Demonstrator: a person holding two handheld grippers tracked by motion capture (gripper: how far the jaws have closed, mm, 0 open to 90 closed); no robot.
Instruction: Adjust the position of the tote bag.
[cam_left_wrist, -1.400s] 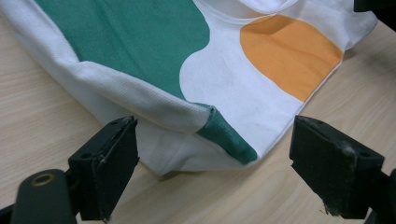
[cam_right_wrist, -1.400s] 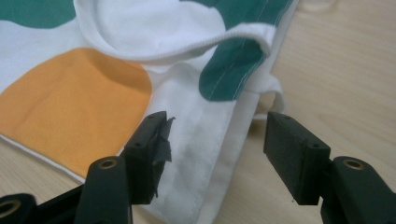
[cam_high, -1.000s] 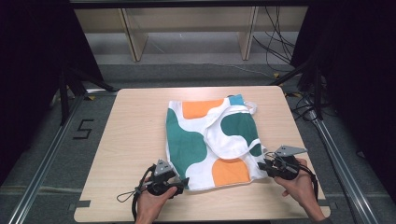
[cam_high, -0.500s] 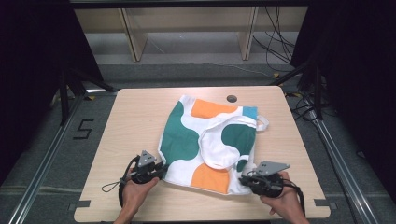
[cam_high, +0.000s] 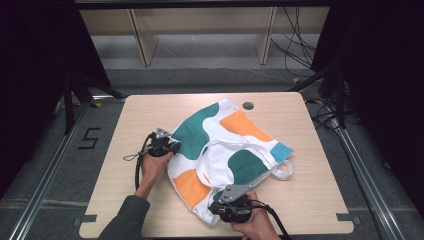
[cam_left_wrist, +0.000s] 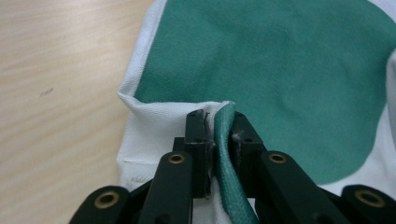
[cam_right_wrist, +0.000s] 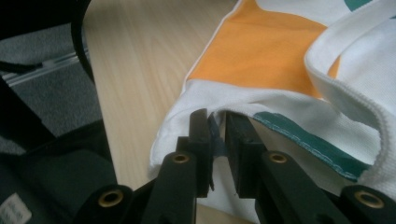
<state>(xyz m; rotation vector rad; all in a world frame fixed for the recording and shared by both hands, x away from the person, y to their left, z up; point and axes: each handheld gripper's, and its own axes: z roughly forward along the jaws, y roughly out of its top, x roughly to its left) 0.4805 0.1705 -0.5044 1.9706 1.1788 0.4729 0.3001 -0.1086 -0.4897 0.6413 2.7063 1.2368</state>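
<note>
A white cloth bag (cam_high: 235, 150) with green, orange and blue patches lies askew on the wooden table (cam_high: 310, 200), its white handles (cam_high: 280, 172) loose on top. My left gripper (cam_high: 172, 145) is at the bag's left edge. In the left gripper view its jaws have just been closing and are shut (cam_left_wrist: 219, 126) on a green fold of the cloth (cam_left_wrist: 280, 79). My right gripper (cam_high: 220, 204) is at the bag's near corner by the table's front edge. Its jaws have just been opening a little, and the white hem (cam_right_wrist: 261, 100) is still pinched between them (cam_right_wrist: 217, 123).
A small dark round hole (cam_high: 248, 105) sits in the tabletop just beyond the bag. Bare wood lies left and right of the bag. Wooden shelving (cam_high: 200, 30) and cables (cam_high: 300, 45) are behind the table. A "5" (cam_high: 89, 138) marks the floor at left.
Both hands have swung the bag clockwise. The left gripper went left and away from the front edge; the right one slid left along the front edge. The bag now lies diagonally.
</note>
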